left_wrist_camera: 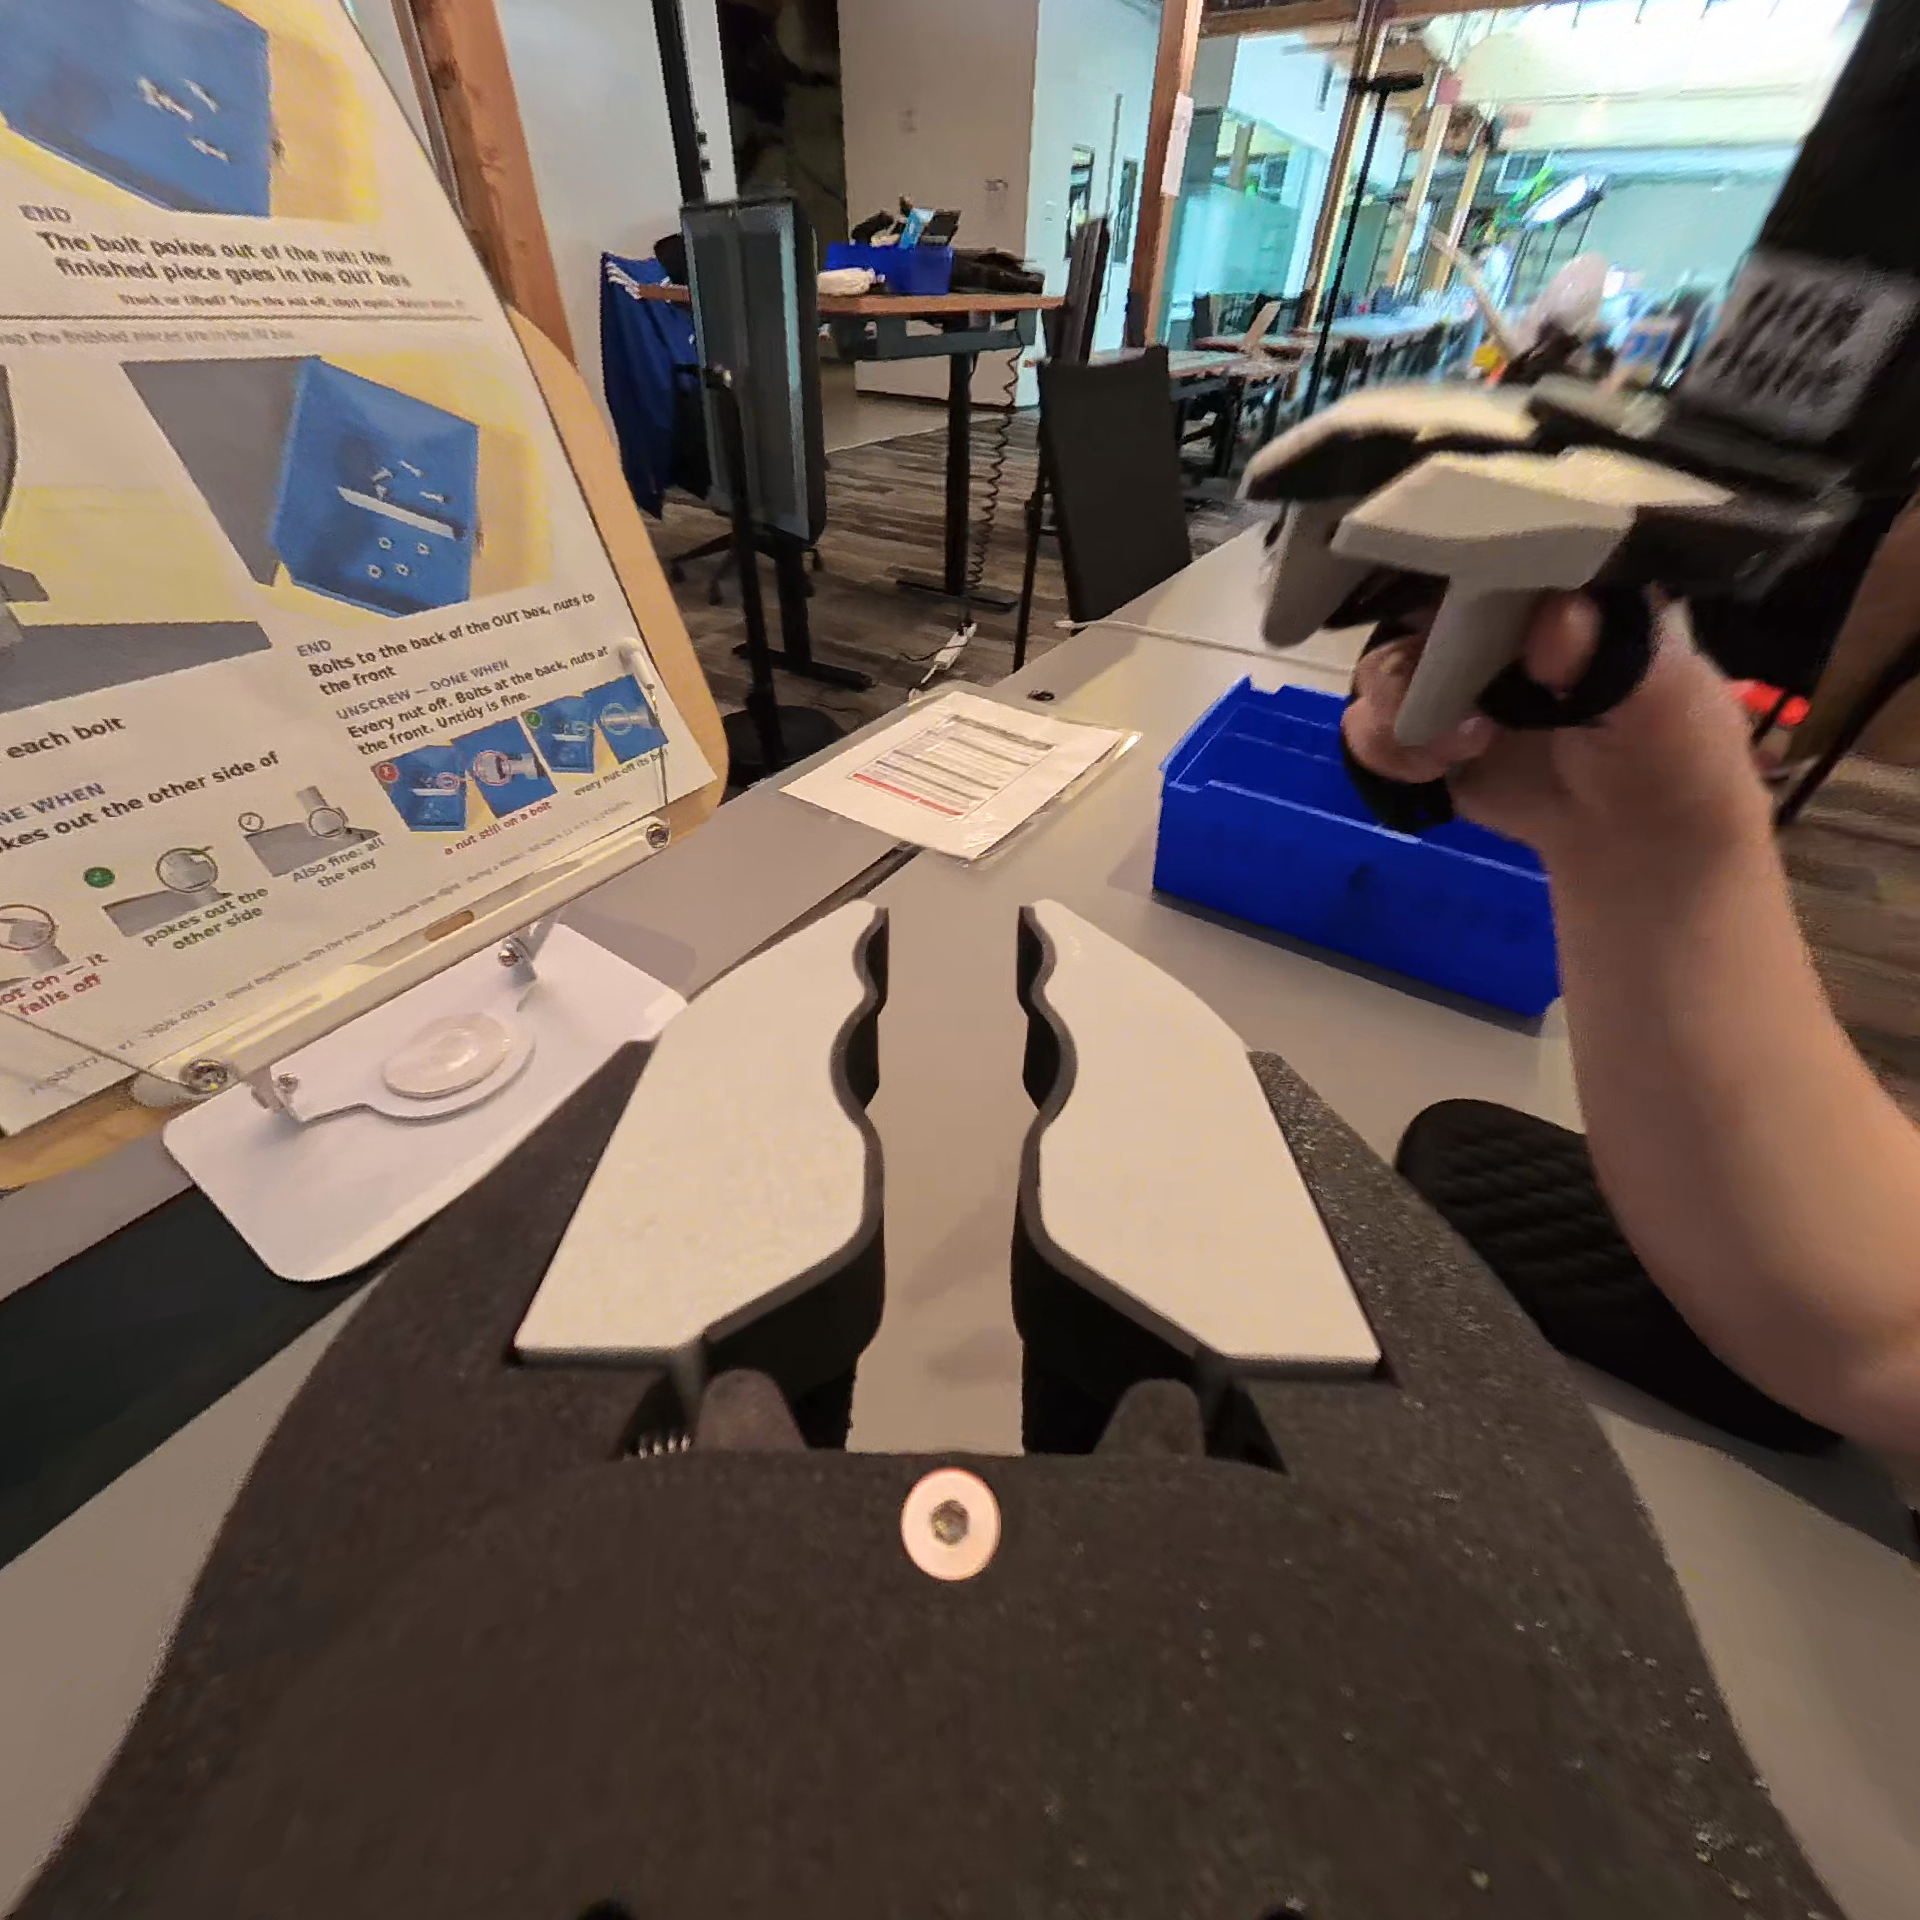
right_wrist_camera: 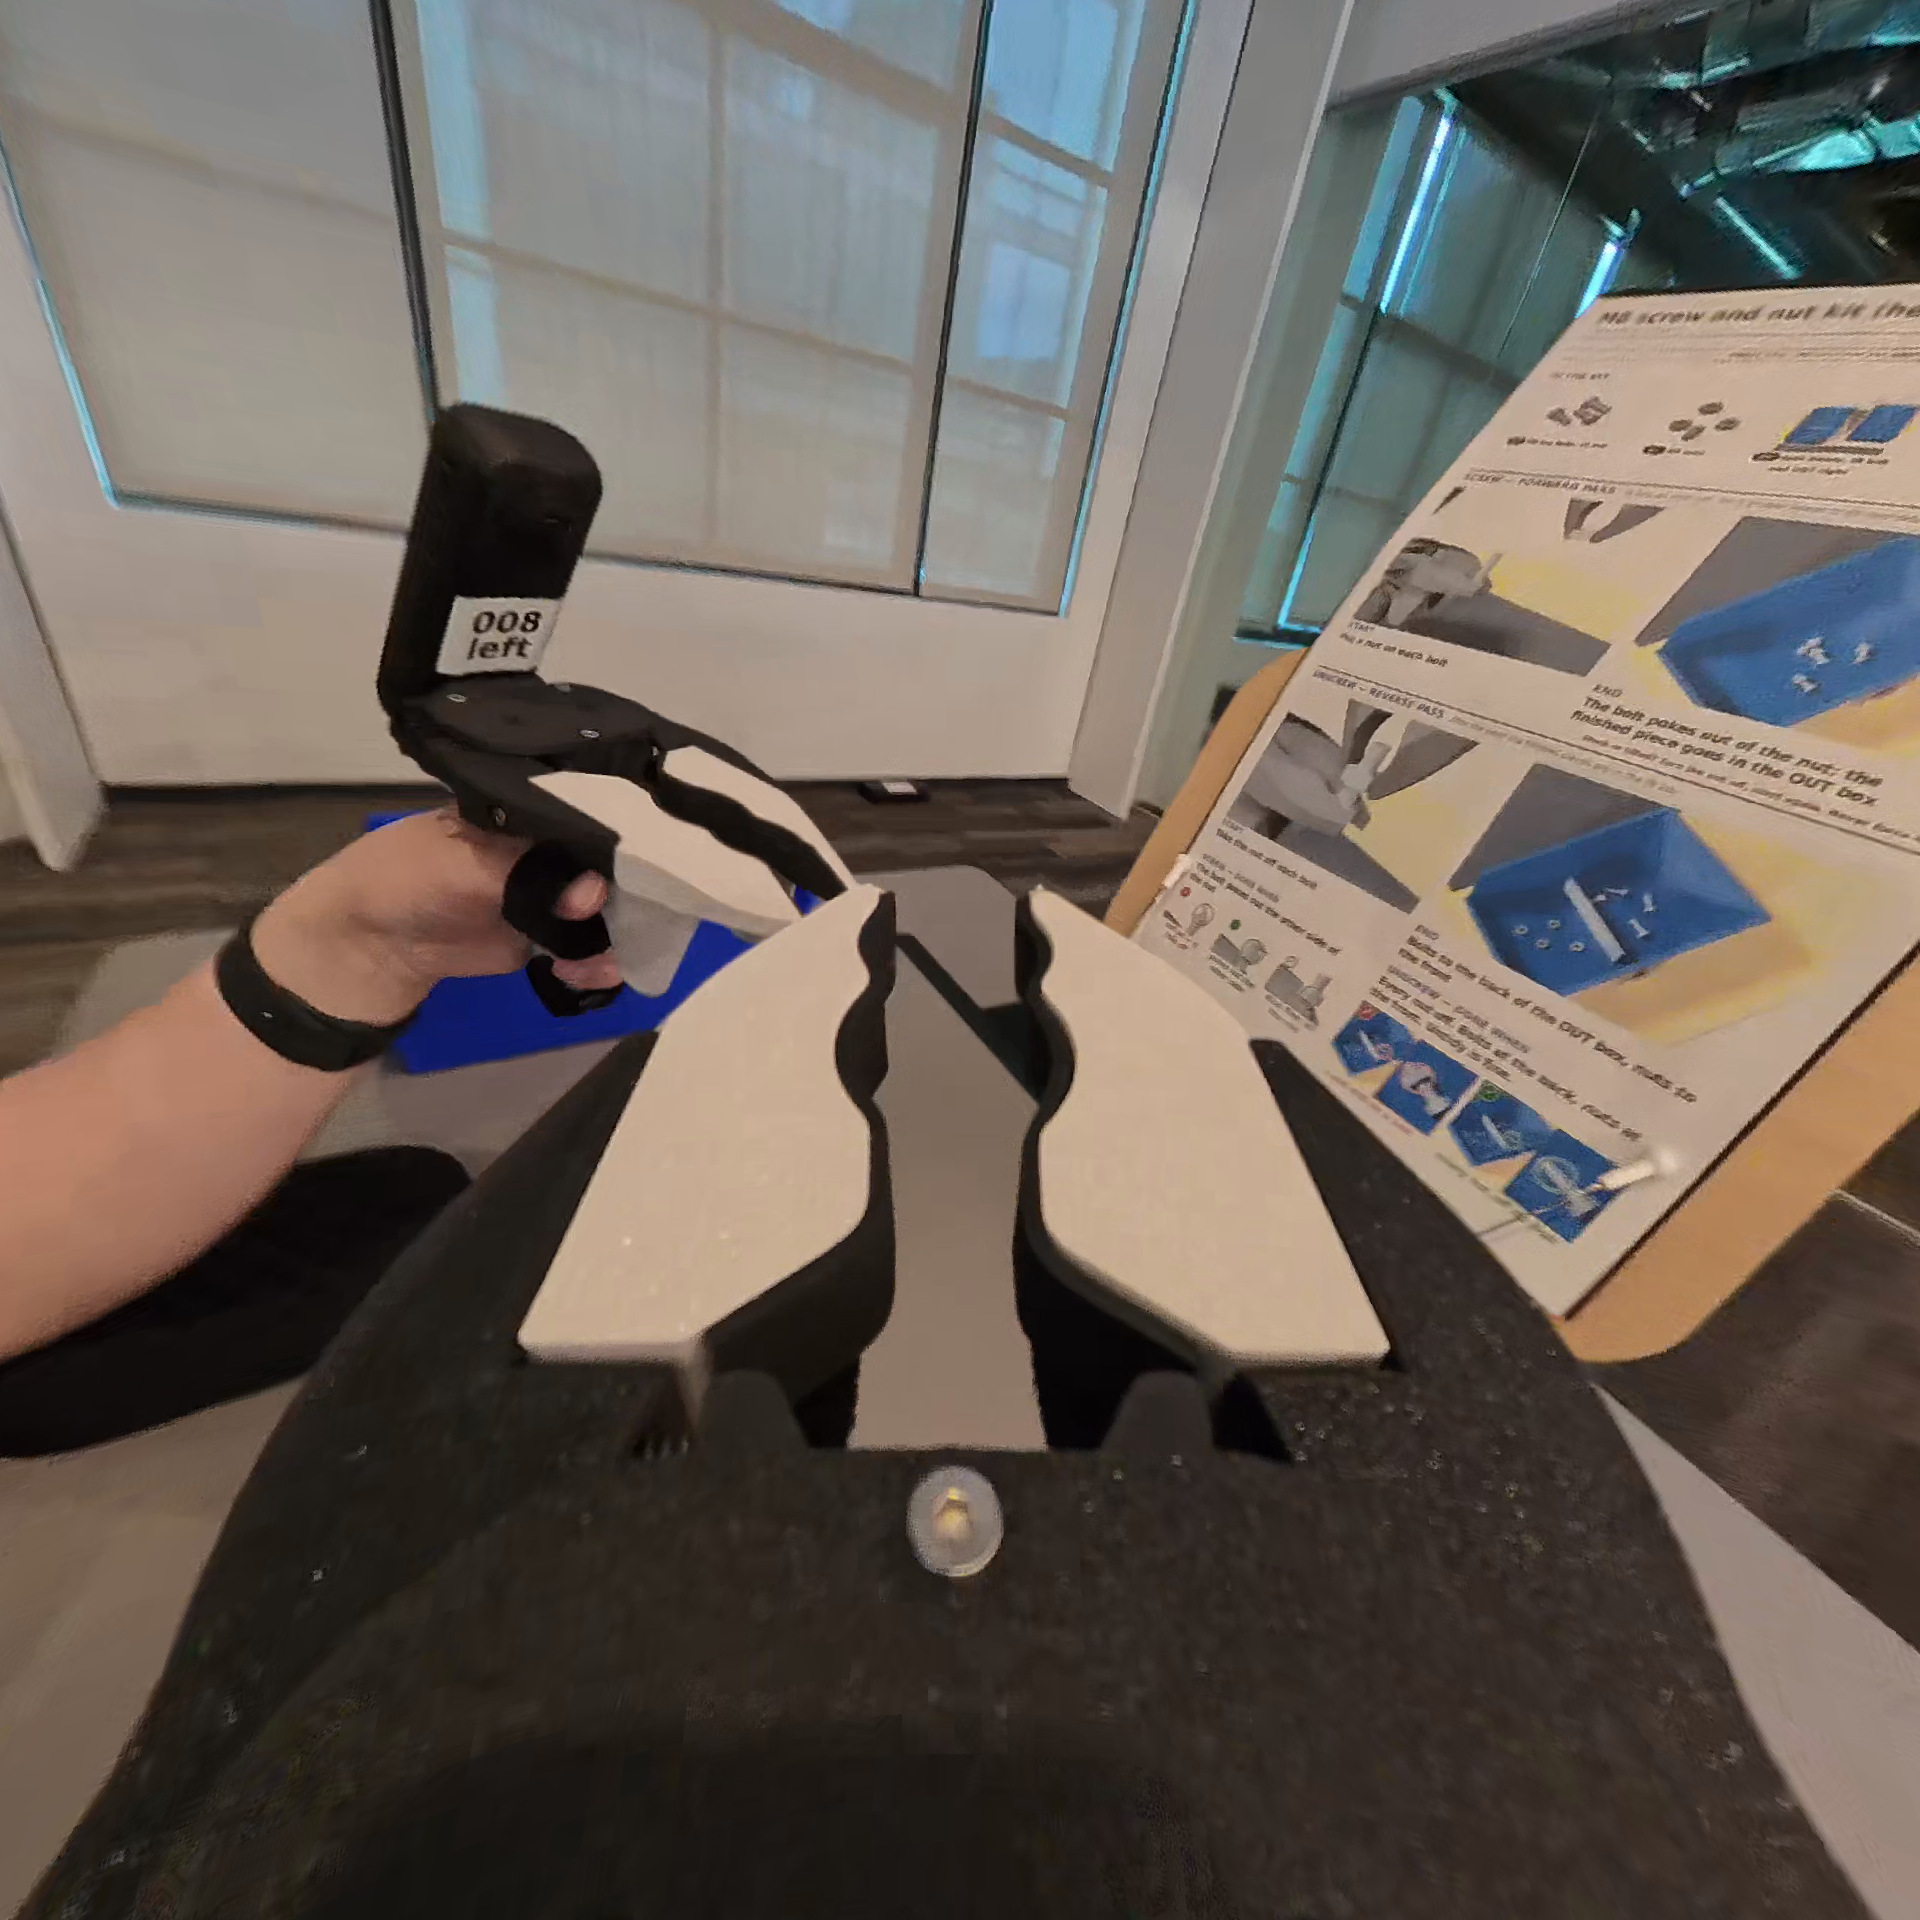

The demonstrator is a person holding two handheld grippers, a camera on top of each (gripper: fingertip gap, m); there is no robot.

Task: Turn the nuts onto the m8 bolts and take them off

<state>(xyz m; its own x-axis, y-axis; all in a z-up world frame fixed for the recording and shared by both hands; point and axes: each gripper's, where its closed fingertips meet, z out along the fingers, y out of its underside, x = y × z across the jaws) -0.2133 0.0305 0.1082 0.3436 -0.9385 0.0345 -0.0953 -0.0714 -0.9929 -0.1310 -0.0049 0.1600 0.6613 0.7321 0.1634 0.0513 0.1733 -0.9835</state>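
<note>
Two empty grippers and no nut or bolt anywhere in sight: as far as these pictures show, no threading is under way at this moment.

From the left wrist view, the left gripper [left_wrist_camera: 951, 1029] hangs above the grey desk [left_wrist_camera: 1039, 665] with its jaws parted and nothing between them. Ahead and to the right a blue bin [left_wrist_camera: 1340, 883] sits on the desk; the part of its inside that shows looks bare, though its near wall hides the bottom. The right gripper [left_wrist_camera: 1382, 520], held in a hand [left_wrist_camera: 1558, 748], hovers over that bin, blurred, and it carries nothing that I can make out. A laminated sheet [left_wrist_camera: 961, 769] lies flat beyond, and an instruction board [left_wrist_camera: 312, 623] on a white stand leans at the desk's left edge.

From the right wrist view, the right gripper [right_wrist_camera: 951, 1029] is likewise released and empty. The left gripper [right_wrist_camera: 769, 883] shows at left, with a second blue bin [right_wrist_camera: 468, 1029] behind it, mostly hidden. The instruction board stands at right.

By my judgement, either the work has not begun or a pass has just finished; the pictures do not tell which. The nuts and bolts probably lie inside the bins, unseen.
</note>
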